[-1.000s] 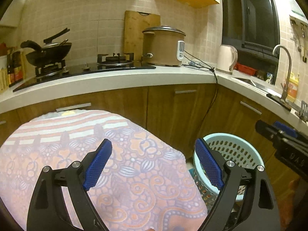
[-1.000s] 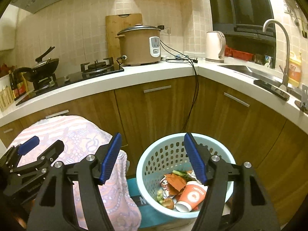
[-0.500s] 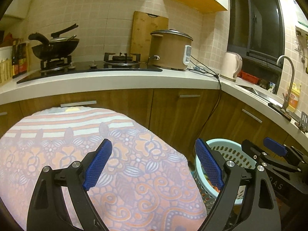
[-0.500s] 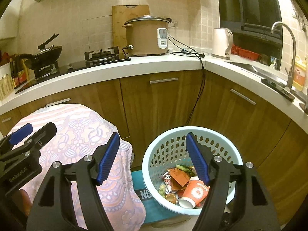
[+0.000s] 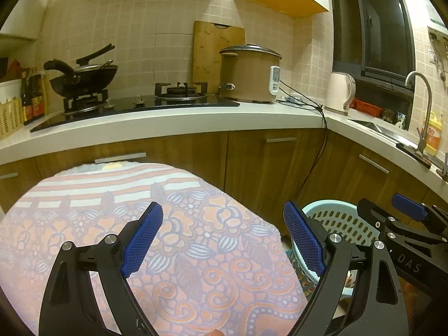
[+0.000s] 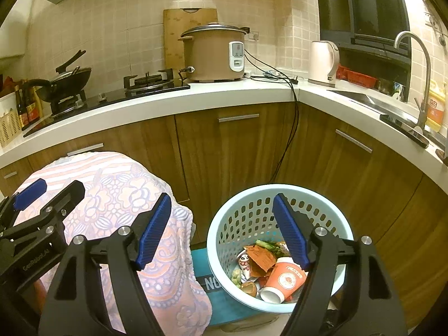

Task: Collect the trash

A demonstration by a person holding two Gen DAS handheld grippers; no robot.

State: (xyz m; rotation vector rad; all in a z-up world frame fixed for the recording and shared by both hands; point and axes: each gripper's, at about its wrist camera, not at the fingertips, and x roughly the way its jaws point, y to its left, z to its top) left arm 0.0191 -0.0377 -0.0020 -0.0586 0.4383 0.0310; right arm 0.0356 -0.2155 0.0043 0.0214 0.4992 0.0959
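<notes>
Both grippers, left (image 5: 222,236) and right (image 6: 221,228), jaws wide apart, empty, right's just widening.

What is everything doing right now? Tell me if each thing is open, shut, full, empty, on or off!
Left gripper: open, nothing between its blue pads.
Right gripper: open, jaws just widening, holding nothing.
Light blue perforated plastic basket: upright, partly filled with trash.
Orange paper cup: on its side inside the basket.
Brown rice cooker: lid shut, plugged in.
Black wok: covered, on the burner.
Wooden cabinet doors: shut.
Curved metal faucet: no water running.
</notes>
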